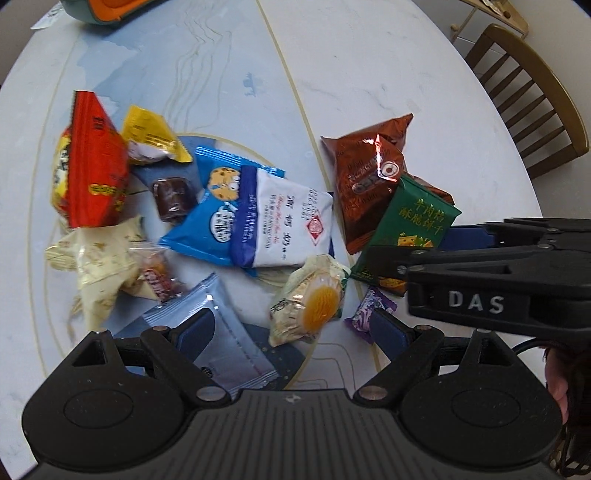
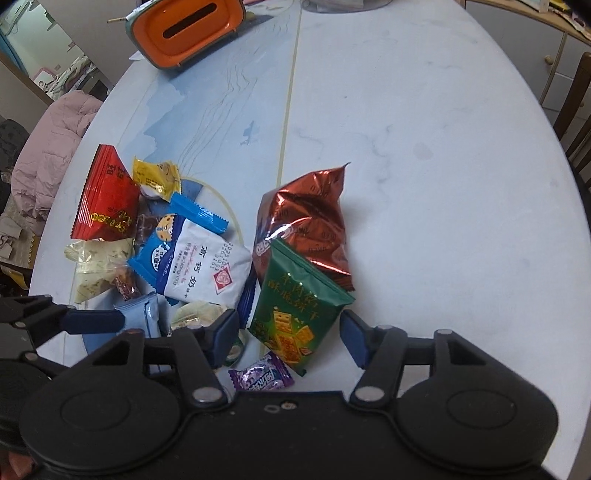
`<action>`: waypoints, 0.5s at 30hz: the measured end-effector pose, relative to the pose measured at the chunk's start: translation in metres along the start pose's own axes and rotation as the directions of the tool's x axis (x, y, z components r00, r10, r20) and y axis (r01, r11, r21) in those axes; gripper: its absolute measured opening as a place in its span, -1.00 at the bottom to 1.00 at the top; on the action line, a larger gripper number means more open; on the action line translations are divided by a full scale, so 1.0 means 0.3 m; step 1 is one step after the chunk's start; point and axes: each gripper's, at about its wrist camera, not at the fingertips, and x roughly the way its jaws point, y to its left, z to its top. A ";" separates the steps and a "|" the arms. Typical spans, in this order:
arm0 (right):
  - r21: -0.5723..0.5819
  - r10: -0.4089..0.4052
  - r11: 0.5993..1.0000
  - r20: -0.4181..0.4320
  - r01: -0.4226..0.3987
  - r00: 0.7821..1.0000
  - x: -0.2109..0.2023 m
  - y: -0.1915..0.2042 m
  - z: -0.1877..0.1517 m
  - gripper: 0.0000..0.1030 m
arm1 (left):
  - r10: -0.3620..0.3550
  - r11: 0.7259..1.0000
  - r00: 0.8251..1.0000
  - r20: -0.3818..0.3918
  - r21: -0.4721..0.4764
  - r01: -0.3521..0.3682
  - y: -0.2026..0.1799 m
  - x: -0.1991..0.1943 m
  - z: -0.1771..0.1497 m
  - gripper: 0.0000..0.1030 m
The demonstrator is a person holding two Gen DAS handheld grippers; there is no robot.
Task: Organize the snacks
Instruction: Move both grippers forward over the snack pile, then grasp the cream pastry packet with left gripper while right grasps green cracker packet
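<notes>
A heap of snack packets lies on the white table point(image 1: 388, 74). It holds a red packet point(image 1: 94, 166), a yellow one point(image 1: 151, 134), a white and blue packet point(image 1: 284, 221), a brown foil bag point(image 1: 369, 173), a green cracker packet point(image 1: 417, 221) and a purple candy point(image 1: 369, 308). My left gripper point(image 1: 293, 330) is open above a clear packet with a yellow sweet point(image 1: 314, 299) and a pale blue packet point(image 1: 221, 332). My right gripper point(image 2: 288, 336) is open, its jaws on either side of the green cracker packet point(image 2: 295, 306). The purple candy point(image 2: 262, 376) lies just below it.
An orange and teal tissue box point(image 2: 192, 29) stands at the far end of the table. A wooden chair point(image 1: 532, 99) stands at the right edge. A pink coat point(image 2: 51, 144) lies off the table's left side. Bare tabletop point(image 2: 443, 166) lies right of the heap.
</notes>
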 end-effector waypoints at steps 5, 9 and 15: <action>0.008 0.007 1.000 -0.006 -0.007 1.000 0.027 0.000 -0.002 -0.10 | -0.019 1.000 1.000 -0.005 -0.009 0.019 -0.005 0.024 0.015 0.54; 0.021 0.020 1.000 -0.005 -0.020 1.000 0.035 -0.007 -0.010 -0.23 | -0.026 0.999 0.999 -0.034 -0.024 0.026 -0.002 0.056 0.027 0.15; 0.040 0.044 0.998 0.008 -0.045 0.999 0.025 -0.012 -0.015 -0.42 | -0.056 0.997 0.998 -0.040 -0.051 0.054 0.008 0.078 0.030 -0.15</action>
